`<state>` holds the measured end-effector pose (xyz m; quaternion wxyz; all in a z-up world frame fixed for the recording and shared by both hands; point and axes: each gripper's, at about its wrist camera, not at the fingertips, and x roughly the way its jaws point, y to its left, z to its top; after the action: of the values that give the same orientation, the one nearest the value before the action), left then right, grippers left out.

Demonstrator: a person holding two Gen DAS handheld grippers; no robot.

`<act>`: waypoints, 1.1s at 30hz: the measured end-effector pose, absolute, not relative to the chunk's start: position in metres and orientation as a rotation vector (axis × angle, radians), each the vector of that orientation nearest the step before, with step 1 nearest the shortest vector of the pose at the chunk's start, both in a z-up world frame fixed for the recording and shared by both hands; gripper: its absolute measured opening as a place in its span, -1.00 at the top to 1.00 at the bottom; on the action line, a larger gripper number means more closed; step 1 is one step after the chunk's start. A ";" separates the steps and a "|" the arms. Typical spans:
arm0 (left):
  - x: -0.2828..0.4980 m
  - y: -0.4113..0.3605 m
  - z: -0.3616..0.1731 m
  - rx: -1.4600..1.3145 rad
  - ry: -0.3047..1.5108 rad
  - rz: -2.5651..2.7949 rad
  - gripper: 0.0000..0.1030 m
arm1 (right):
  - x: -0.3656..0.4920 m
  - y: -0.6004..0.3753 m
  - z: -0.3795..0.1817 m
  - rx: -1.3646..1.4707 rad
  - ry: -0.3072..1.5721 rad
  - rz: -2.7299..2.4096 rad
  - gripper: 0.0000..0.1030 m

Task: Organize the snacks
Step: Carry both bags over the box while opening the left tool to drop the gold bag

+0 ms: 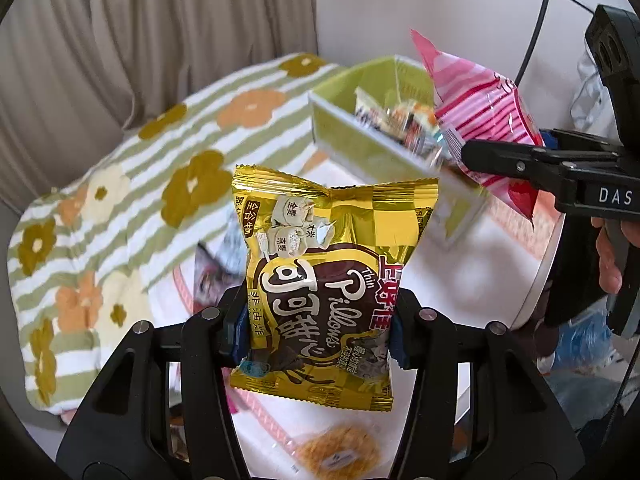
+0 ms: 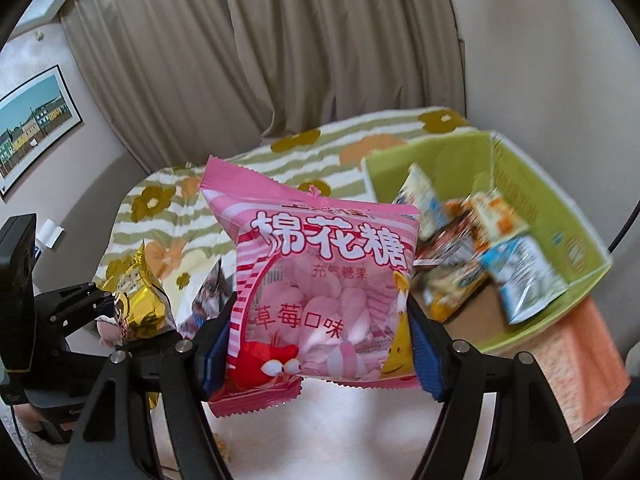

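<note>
Gold packet (image 1: pixel 320 280) reads "Pillows"; pink (image 2: pixel 324 280) "棉花糖".

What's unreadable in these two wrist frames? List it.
- Small packets in the green cardboard box: motion-blurred in both views, labels illegible.
- Grey-printed packet: mostly hidden behind the pink striped marshmallow bag in the right tongs.
- Round orange snack: blurred, cut by the bottom edge, left view.
- Gold foil snack bag in the left tongs: lower text covered by pads.
</note>
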<state>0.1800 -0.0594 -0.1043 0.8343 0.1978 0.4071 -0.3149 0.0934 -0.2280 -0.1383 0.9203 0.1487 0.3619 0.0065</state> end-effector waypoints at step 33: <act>0.257 -0.311 -0.171 0.141 1.051 -0.576 -0.01 | 0.148 -0.455 -0.173 0.320 0.874 0.102 -0.37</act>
<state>0.2566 -0.3115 -0.1708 0.8234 0.0664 0.4942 -0.2708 0.1482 -0.4553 -0.1734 0.8923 0.1543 0.4214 0.0491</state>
